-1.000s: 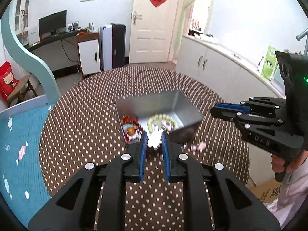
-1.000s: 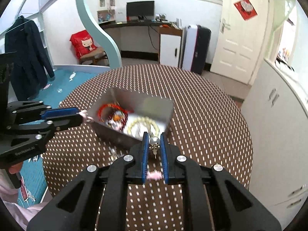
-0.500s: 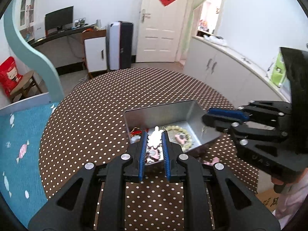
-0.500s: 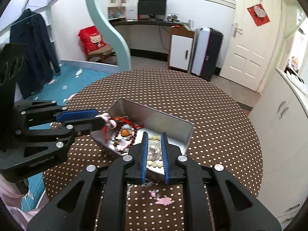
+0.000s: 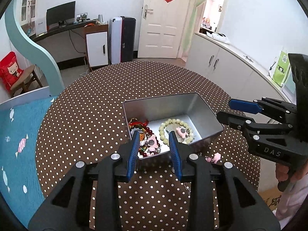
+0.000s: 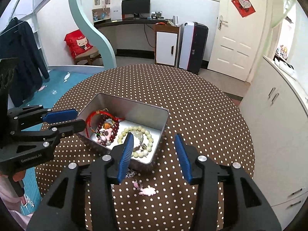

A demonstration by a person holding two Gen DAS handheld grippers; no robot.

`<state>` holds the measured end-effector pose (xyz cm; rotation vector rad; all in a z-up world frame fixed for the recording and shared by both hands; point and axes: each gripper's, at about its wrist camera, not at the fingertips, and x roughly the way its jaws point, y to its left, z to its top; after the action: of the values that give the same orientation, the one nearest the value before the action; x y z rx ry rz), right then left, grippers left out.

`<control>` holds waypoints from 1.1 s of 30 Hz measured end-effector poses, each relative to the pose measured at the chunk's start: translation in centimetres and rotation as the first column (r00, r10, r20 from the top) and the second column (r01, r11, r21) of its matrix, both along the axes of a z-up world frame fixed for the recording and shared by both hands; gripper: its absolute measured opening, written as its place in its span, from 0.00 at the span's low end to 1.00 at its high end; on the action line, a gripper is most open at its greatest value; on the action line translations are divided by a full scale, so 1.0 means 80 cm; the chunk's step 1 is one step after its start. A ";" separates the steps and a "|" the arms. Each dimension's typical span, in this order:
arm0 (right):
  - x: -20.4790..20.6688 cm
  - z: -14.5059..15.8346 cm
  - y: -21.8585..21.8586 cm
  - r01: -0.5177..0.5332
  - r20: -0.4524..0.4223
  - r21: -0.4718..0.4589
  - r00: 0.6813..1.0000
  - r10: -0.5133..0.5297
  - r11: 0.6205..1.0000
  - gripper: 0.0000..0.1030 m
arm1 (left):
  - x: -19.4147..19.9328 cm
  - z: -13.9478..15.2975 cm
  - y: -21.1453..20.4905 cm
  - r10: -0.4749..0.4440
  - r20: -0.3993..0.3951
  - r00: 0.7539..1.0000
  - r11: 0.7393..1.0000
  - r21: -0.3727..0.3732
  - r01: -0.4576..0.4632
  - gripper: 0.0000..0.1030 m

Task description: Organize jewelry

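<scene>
- The left gripper (image 5: 154, 140) hangs over the near-left corner of the metal tin (image 5: 163, 105); its jaws have just been opening and stand apart with nothing clamped between the blue pads, the jewelry lying loose in the tin below them.
- The right gripper (image 6: 154, 140) hovers at the tin's near-right corner (image 6: 134, 107); its jaws have also just been opening and are spread, gripping nothing.
- The tin is a rectangular, brushed-silver box with rounded corners and upright walls, sitting on a round table (image 5: 96, 105) covered in a brown cloth with white dots.
- Inside, a pale green bead bracelet (image 5: 173, 123) forms a ring on the right half, with a pink charm (image 5: 182, 131) lying on it.
- A dark red bead bracelet (image 6: 113, 130) and a red cord (image 6: 92, 117) are heaped in the left half, along with another pink charm (image 5: 152, 142).
- One pink piece (image 6: 147, 190) lies on the cloth outside the tin, just in front of it, beside a thin silvery chain (image 6: 132, 173).
</scene>
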<state>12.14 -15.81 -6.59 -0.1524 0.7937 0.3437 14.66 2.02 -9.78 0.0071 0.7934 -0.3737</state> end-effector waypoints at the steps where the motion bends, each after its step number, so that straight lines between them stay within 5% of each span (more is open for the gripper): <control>1: -0.002 -0.002 -0.003 0.004 -0.003 0.001 1.000 -0.004 1.000 0.42 | -0.003 -0.001 -0.001 0.003 0.000 1.000 1.000 0.001 -0.003 0.31; 8: -0.014 -0.024 -0.026 0.048 -0.044 0.015 0.998 -0.048 0.999 0.54 | -0.030 -0.007 -0.010 -0.034 0.001 0.999 0.999 0.002 0.034 0.39; 16: -0.030 -0.065 -0.037 0.032 -0.137 0.036 0.990 -0.027 0.999 0.54 | -0.054 -0.040 -0.032 -0.078 -0.072 0.994 0.997 0.018 0.080 0.51; 24: -0.036 -0.083 -0.023 -0.019 -0.170 0.048 0.985 0.027 0.999 0.54 | -0.059 -0.065 -0.048 -0.075 -0.128 0.989 0.996 0.035 0.081 0.51; 30: -0.038 -0.083 -0.018 -0.040 -0.134 0.029 0.990 0.043 0.999 0.32 | -0.057 -0.072 -0.052 -0.075 -0.148 0.986 0.996 0.039 0.082 0.51; 33: -0.039 -0.083 -0.020 -0.033 -0.124 0.020 0.992 0.036 0.999 0.25 | -0.053 -0.076 -0.056 -0.096 -0.157 0.983 0.994 0.036 0.102 0.41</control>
<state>9.02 -17.40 -13.24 -0.1285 0.9115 0.3959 10.40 -2.46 -15.83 0.0596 0.9570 -0.4550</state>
